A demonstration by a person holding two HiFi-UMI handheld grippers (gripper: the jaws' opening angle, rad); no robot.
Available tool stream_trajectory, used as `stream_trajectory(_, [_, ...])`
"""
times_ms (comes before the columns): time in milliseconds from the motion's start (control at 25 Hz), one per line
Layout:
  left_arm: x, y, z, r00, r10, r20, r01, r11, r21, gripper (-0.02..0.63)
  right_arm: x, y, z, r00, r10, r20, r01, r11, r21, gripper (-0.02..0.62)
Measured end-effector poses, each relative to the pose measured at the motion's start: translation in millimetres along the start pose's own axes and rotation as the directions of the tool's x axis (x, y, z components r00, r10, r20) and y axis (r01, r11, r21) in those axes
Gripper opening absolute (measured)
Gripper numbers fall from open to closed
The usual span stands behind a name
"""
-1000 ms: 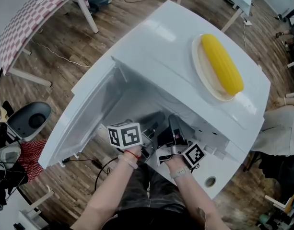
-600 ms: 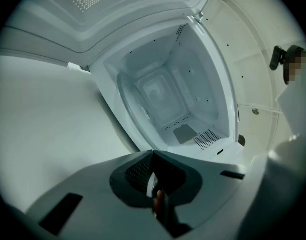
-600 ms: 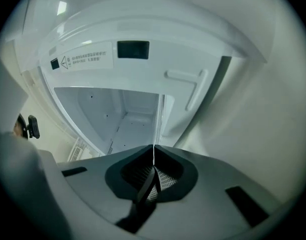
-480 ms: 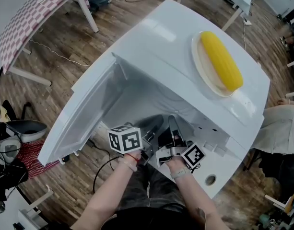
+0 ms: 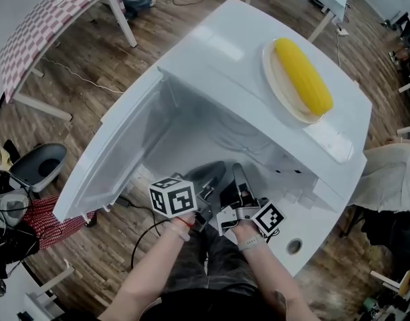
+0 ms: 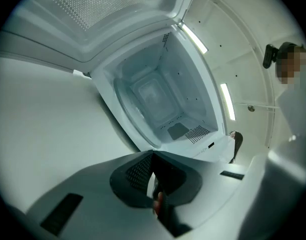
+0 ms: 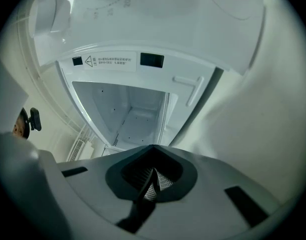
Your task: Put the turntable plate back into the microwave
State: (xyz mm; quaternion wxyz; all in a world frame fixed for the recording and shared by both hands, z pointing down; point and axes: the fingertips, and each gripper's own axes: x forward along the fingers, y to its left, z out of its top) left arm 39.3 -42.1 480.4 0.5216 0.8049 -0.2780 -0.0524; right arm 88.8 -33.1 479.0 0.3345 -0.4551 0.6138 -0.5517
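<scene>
Our left gripper (image 6: 153,159) and right gripper (image 7: 152,156), both clenched empty, face the microwave (image 5: 211,52); on its top lies the plate (image 5: 268,65) with corn (image 5: 303,75), nearer the right.

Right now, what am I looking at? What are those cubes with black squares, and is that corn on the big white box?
The white box is a microwave with its door swung open. The big picture comes from a camera on a person's head, looking down. That person carries two grabbing tools. The cubes with squares are parts of those tools. The other two pictures come from little cameras riding on the tools, looking into the microwave. The left gripper and the right gripper both have their jaws closed, with nothing between them. Yes, that is corn, lying on a plate on top of the microwave. I see no plate inside it.
</scene>
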Motion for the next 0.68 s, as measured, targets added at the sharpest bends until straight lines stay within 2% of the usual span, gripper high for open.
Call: stream_trajectory(680, [-24.2,-18.3,-23.2,1.0,0.009,0.016,-0.009,1.0,0.018,0.011,-35.6,11.9,-20.1,0.999,0.01,-0.031,-0.012,0.999,-0.044,0.018])
